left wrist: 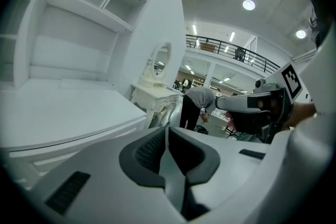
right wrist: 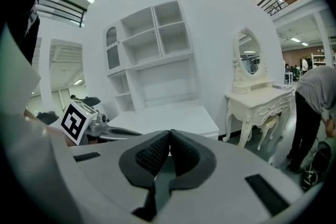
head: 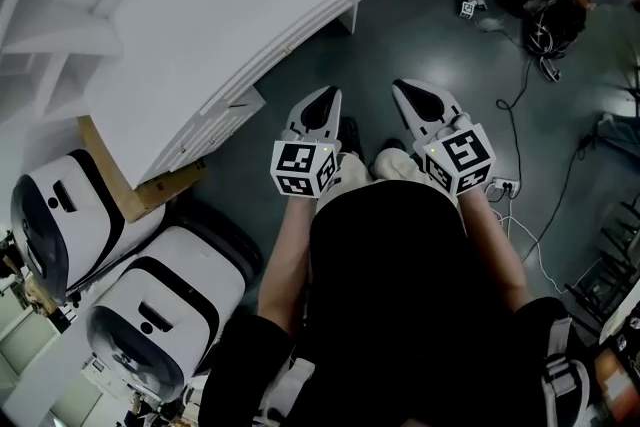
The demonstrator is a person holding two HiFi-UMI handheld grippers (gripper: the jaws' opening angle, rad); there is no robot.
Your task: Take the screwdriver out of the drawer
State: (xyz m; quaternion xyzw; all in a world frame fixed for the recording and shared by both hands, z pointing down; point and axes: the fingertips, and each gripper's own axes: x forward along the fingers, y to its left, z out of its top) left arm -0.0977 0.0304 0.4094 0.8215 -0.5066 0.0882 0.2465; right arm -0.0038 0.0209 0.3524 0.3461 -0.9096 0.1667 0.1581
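L claw (left wrist: 167, 132) & R claw (right wrist: 169, 136): both squeezed together, nothing in them. Only gripper views show oval mirror (right wrist: 247, 55). Only head view shows two round white machines (head: 150, 315) near corner of white table (head: 230, 5). Screwdriver: can't see it anywhere.

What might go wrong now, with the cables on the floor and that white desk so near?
1. The loose cables on the right could cause a trip.
2. The left gripper and the right gripper are both shut and empty, so they might just bump the white desk instead of gripping anything.
3. No screwdriver shows yet, so a wrong reach is possible.
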